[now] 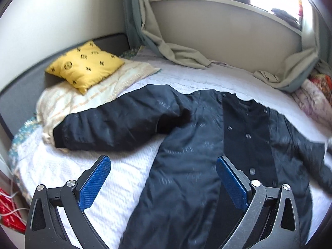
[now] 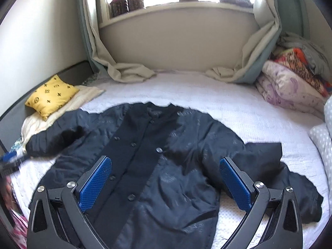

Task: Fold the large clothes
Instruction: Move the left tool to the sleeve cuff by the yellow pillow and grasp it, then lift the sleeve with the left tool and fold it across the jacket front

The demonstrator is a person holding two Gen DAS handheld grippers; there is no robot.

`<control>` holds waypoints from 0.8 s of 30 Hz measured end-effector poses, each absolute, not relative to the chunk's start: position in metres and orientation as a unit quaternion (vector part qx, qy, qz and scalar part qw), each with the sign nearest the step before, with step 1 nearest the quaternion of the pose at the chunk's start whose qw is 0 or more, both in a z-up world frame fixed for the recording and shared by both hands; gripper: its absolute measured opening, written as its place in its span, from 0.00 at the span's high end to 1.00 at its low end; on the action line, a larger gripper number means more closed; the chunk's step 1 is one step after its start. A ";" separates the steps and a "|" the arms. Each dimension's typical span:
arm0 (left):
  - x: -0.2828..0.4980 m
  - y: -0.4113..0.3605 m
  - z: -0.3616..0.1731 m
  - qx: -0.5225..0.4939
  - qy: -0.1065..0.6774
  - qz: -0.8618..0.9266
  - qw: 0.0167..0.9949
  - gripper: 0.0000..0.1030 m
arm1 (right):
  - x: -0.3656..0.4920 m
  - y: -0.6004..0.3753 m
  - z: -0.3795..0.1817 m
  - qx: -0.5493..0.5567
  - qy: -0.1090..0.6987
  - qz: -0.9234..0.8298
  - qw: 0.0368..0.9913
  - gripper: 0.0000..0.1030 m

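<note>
The dark jacket (image 2: pixel 157 161) lies spread face-up on the bed (image 2: pixel 238 112), sleeves out. Both tongs, left (image 1: pixel 162 183) and right (image 2: pixel 165 183), hover wide apart, empty. It looks soft, padded, slippery; I'd pinch a cuff or shoulder seam.

My left gripper (image 1: pixel 162 170) shows two black, matte arms, each cut with a tapered triangular slot and pinned by a pair of round silver screws. Bright blue rectangular pads (image 1: pixel 94 183) with a fine diamond-knurled texture line the inner faces of its fingers. My right gripper (image 2: pixel 166 171) looks the same: black linkage, silver screw heads, blue textured pads (image 2: pixel 235 183), and a small white mark printed by each outer joint. Faint scuffs streak the black plastic.
</note>
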State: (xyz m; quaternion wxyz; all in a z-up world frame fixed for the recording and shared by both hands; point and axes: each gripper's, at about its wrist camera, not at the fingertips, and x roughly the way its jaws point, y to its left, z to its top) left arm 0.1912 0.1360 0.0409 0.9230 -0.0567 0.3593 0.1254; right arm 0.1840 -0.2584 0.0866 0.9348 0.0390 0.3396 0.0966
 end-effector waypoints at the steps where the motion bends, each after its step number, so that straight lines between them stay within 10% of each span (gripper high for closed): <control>1: 0.200 0.146 0.041 -0.073 0.367 0.123 0.919 0.00 | 0.190 -0.261 0.079 0.041 0.353 0.096 0.930 0.00; 24: 0.204 0.395 -0.074 -0.578 0.306 0.161 0.739 0.14 | 0.217 -0.277 0.025 0.092 0.429 0.089 0.894 0.00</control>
